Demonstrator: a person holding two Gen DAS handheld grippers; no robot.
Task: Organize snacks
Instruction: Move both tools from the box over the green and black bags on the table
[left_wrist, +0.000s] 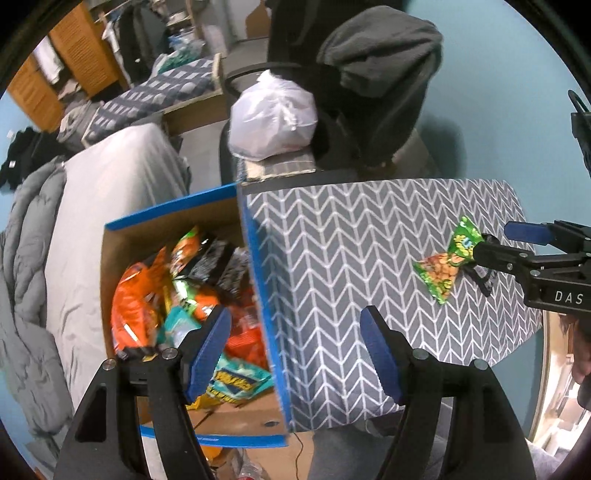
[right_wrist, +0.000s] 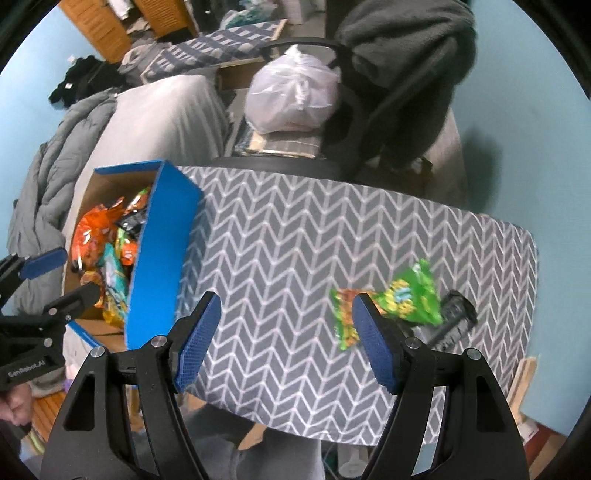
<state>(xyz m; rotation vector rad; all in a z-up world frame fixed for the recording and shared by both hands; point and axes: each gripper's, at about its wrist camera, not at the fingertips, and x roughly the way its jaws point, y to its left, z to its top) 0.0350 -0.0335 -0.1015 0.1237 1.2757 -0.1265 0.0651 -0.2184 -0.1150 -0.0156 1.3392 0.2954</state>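
Both grippers' jaws apart, left gripper (left_wrist: 295, 350) beside snack box (left_wrist: 258, 258), right gripper (right_wrist: 286, 339) near green packet (right_wrist: 410, 299) on patterned table (right_wrist: 295, 240).

A lived-in bedroom: gray-sheeted bed (left_wrist: 110, 206), rumpled comforter (left_wrist: 26, 258), wooden louvered closet doors (left_wrist: 85, 48), strewn clothes (left_wrist: 22, 155).

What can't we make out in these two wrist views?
- Dark packet, right wrist view: mostly behind the green snack bag and a gripper finger; label unreadable.
- Lower snacks in the blue box, left wrist view: buried under top bags, partly behind the left gripper.
- White plastic bag contents: opaque.
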